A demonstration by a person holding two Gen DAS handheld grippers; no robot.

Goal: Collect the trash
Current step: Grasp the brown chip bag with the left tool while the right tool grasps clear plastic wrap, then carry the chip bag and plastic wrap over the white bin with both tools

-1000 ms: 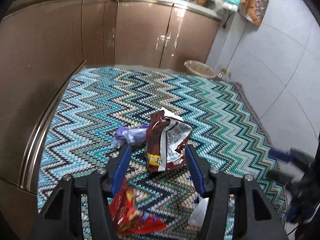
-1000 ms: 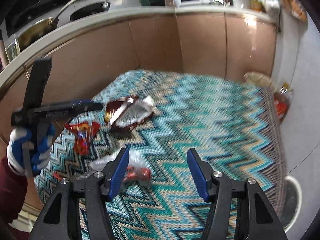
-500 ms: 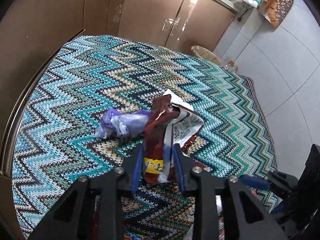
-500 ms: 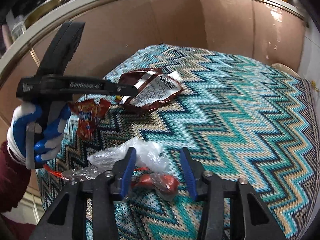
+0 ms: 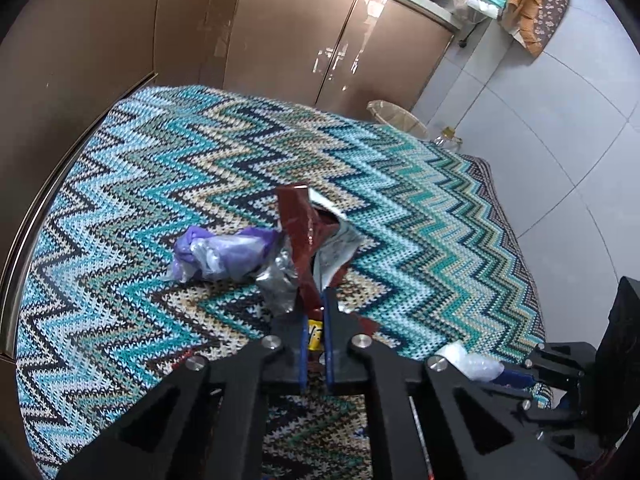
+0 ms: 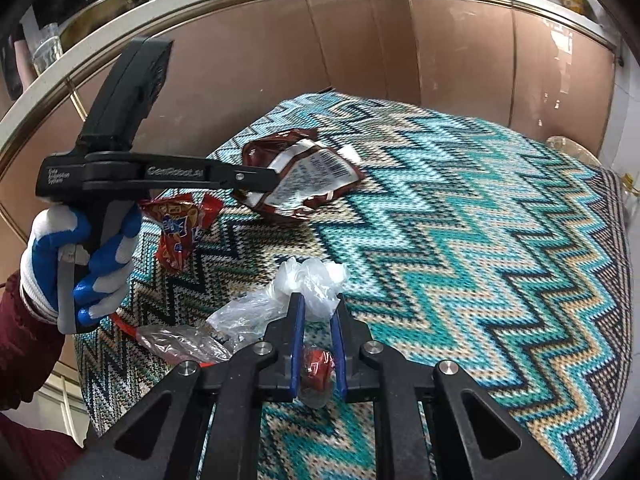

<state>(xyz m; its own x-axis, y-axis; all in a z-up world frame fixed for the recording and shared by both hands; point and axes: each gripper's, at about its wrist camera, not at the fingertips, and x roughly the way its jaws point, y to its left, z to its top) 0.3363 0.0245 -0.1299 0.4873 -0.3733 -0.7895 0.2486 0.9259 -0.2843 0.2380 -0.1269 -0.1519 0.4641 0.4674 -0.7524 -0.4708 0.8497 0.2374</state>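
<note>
My left gripper (image 5: 314, 300) is shut on a crumpled brown snack bag (image 5: 306, 236) and holds it just above the zigzag rug (image 5: 420, 208); the right wrist view shows the same bag (image 6: 308, 176) in that gripper's fingers (image 6: 256, 178). A purple plastic wrapper (image 5: 224, 254) lies left of the bag. My right gripper (image 6: 318, 306) is shut on a clear plastic bag (image 6: 316, 284) with something red inside (image 6: 318, 368). A red snack wrapper (image 6: 180, 232) lies on the rug between both grippers.
Brown cabinets (image 5: 304, 44) line the rug's far and left sides. A lined waste basket (image 5: 394, 114) stands at the rug's far corner beside a bottle (image 5: 448, 136). More clear plastic (image 6: 184, 344) lies left of my right gripper. White tiled floor (image 5: 560, 168) is on the right.
Both grippers closed: the left on the brown snack bag, crumpling and lifting it; the right moved down and forward and closed on the clear plastic bag.
</note>
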